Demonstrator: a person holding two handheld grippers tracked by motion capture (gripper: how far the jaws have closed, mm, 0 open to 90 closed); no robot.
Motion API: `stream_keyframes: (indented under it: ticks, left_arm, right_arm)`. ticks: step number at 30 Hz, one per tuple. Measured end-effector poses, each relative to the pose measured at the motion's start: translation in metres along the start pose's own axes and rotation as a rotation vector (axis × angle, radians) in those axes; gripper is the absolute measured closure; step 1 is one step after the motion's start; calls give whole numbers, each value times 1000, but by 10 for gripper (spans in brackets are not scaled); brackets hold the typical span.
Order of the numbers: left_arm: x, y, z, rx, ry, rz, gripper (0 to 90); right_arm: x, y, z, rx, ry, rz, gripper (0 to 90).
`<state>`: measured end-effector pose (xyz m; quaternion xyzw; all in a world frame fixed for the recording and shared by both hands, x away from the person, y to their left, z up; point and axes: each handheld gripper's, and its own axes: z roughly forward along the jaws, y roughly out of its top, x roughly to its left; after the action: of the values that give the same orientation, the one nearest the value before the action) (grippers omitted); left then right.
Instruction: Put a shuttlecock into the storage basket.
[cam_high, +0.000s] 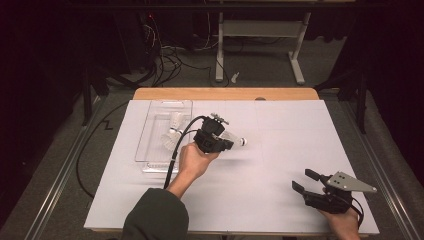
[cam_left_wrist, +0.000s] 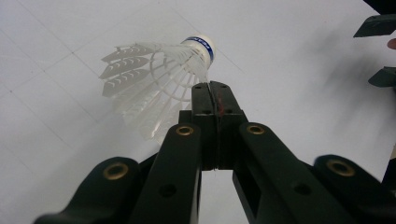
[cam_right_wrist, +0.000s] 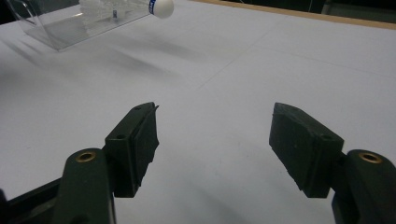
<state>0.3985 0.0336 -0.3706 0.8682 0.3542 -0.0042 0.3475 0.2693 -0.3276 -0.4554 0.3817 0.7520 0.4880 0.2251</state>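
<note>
Beside tray, left gripper jaws pinch shuttlecock feathers; right gripper jaws spread

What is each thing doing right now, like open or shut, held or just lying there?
left gripper: shut on a feather of the held shuttlecock, lifted off the table.
right gripper: open, holding nothing.
clear tray: lying flat, open on top.
two shuttlecocks in tray: lying inside, loose.
</note>
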Motion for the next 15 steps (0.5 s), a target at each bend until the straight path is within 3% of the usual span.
stream_keyframes:
  ticks: [15]
  left_arm:
    - [-1, -9, -9, -3, 8, 3, 900]
  right_arm:
    - [0, 0, 0, 2, 0, 0, 328]
